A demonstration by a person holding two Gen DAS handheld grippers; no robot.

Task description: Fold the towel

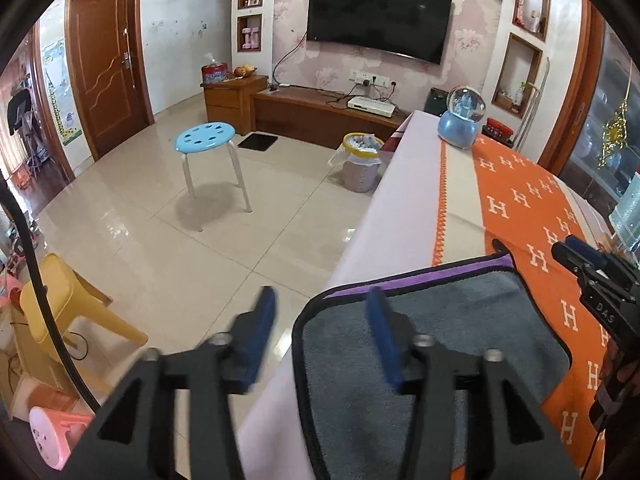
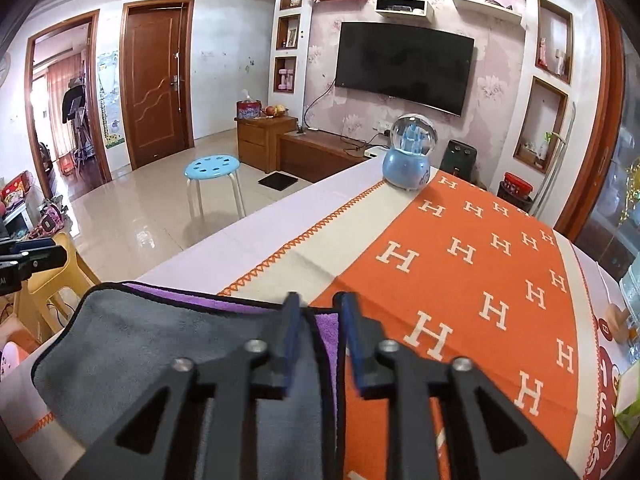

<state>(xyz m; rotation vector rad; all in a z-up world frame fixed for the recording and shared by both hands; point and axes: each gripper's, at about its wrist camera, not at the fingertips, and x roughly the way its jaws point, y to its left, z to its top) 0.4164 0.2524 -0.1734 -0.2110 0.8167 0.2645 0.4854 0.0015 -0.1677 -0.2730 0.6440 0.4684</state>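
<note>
- The towel [image 1: 440, 320], grey with a dark trim and a purple layer showing along its far edge, lies folded on the near part of the table [image 1: 400, 184]; in the left wrist view its left side hangs past the table edge
- The table carries a pale cloth under an orange runner [image 2: 480, 280] patterned with white H letters; a blue snow globe [image 2: 408, 156] stands at the far end
- The left gripper [image 1: 324, 332] has its jaws spread wide; one finger is over the floor, the other over the towel; nothing is between them
- The right gripper [image 2: 318, 336] has its jaws parted by a narrow gap, straddling the towel's right edge; whether they pinch the fabric I cannot tell
- The room has a glossy tiled floor [image 1: 200, 240]; a blue stool [image 1: 206, 140], a wall television [image 2: 404, 68], a wooden door [image 2: 156, 80] and a yellow chair [image 1: 72, 316] are in sight
</note>
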